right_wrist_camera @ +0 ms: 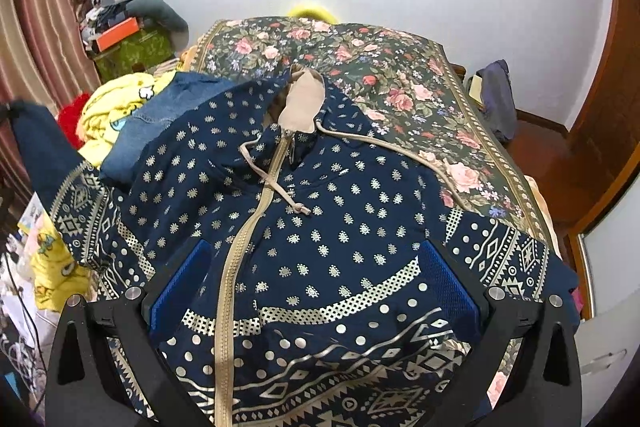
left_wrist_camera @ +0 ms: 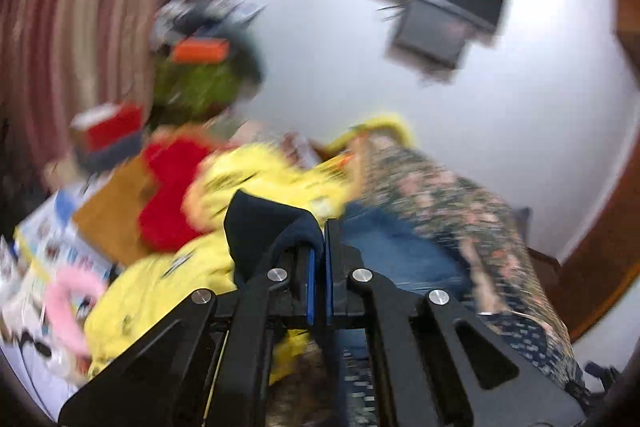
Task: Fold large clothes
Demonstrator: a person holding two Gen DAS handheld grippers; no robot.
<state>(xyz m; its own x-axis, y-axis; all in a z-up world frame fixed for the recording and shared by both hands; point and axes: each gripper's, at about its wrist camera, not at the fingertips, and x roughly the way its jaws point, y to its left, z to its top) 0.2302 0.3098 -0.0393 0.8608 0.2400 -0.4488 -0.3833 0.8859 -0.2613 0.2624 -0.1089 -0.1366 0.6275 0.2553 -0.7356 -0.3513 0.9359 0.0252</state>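
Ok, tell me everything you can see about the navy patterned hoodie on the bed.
The hoodie is navy knit-looking fabric printed with pale dots and geometric bands. It has a beige zipper, closed, a beige-lined hood and a drawstring. It lies front-up on the floral bedspread, partly over blue denim. One sleeve is raised at the left, its plain navy cuff pinched in the left gripper. The right gripper is open above the chest.

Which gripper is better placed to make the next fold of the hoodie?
Left gripper: it grips the sleeve cuff already. The right gripper hangs open above the hoodie, holding nothing.
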